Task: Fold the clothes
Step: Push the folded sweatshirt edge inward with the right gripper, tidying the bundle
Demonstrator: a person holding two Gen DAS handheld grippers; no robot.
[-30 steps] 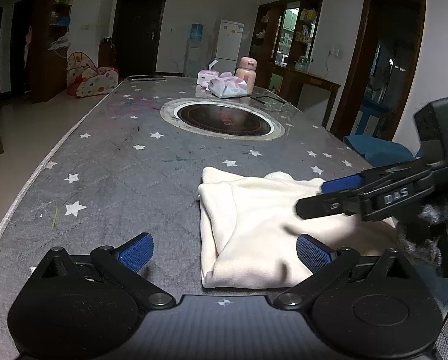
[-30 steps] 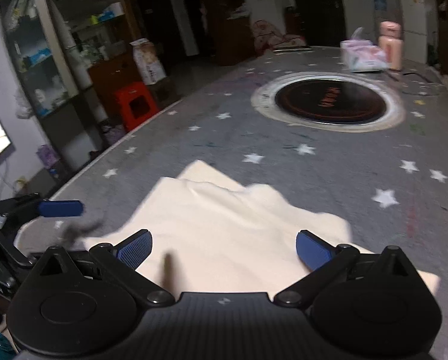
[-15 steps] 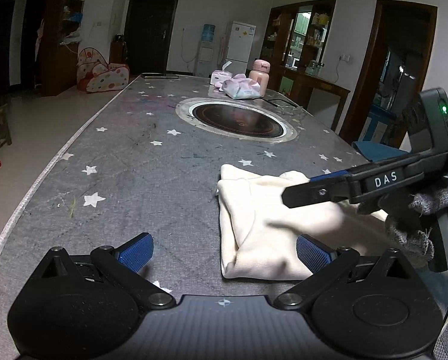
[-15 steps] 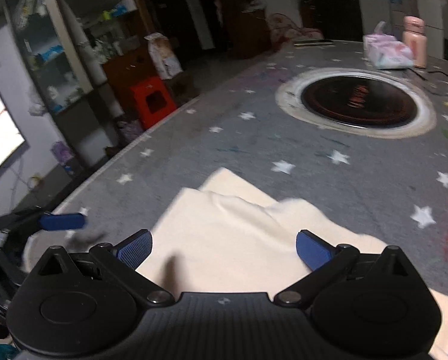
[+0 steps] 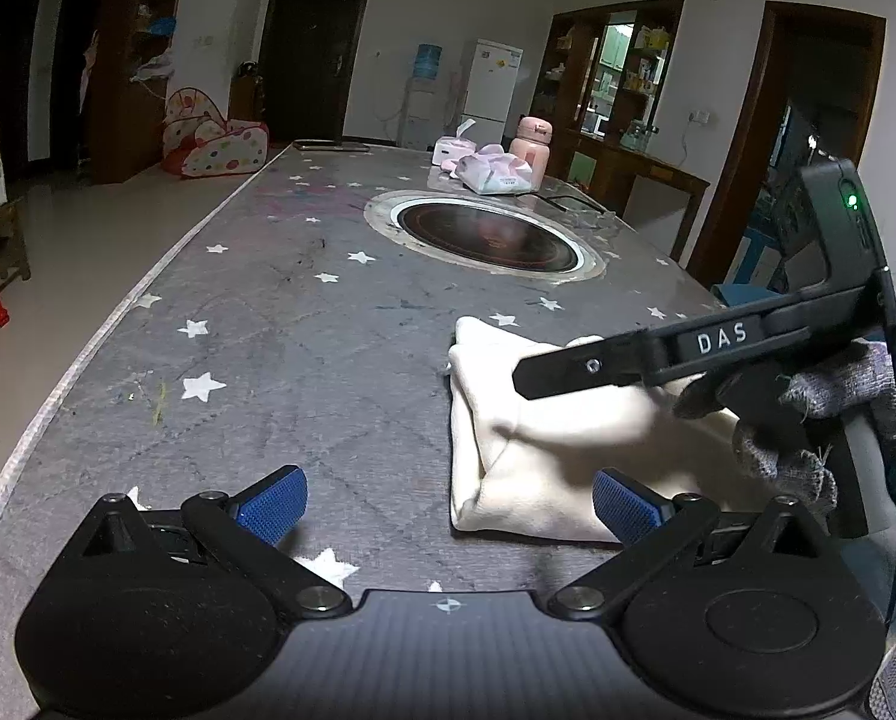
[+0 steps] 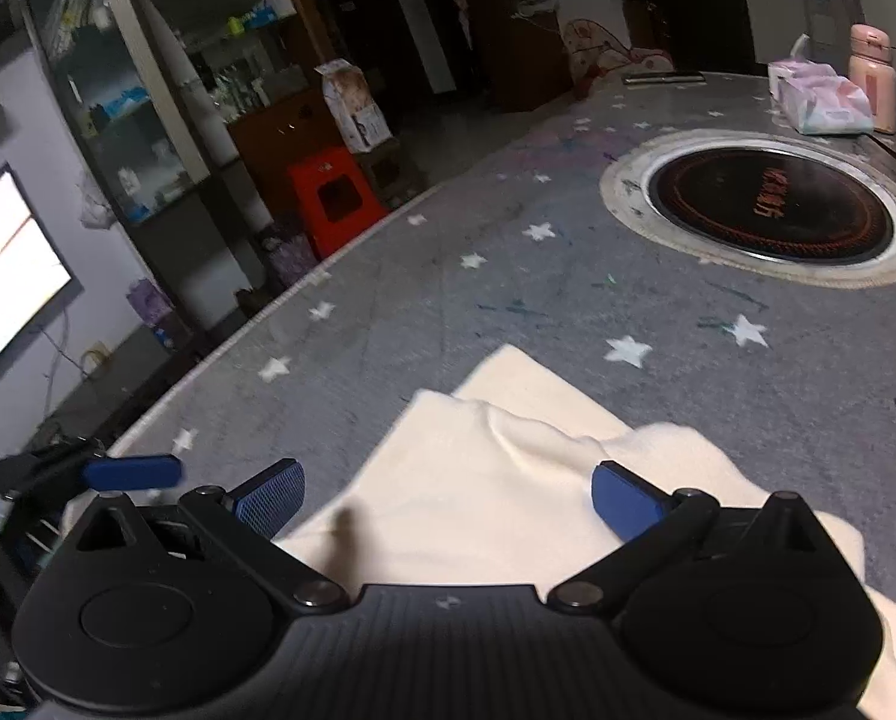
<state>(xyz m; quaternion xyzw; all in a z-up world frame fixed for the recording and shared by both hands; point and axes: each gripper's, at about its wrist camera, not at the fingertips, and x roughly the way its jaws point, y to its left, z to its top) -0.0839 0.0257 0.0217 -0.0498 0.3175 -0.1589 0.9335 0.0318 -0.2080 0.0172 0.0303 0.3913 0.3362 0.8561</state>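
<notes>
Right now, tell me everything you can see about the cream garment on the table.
The cream garment looks like soft, fleecy fabric, plain with no visible print. It lies folded into a compact, roughly rectangular bundle with layered edges and a few wrinkles, flat on the grey star-patterned table, on the near side of the round inset cooktop. The right hand-held gripper hangs open above it; neither hand-held gripper grips it.

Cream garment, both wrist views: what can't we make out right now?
- Cream garment: its right part in the left wrist view lies behind the right tongs and the gloved hand.
- Its near edge in the right wrist view is hidden by the tongs' body.
- Garment type: folded, so unclear.
- Left tongs: blurred, cut by the frame edge in the right wrist view.
</notes>
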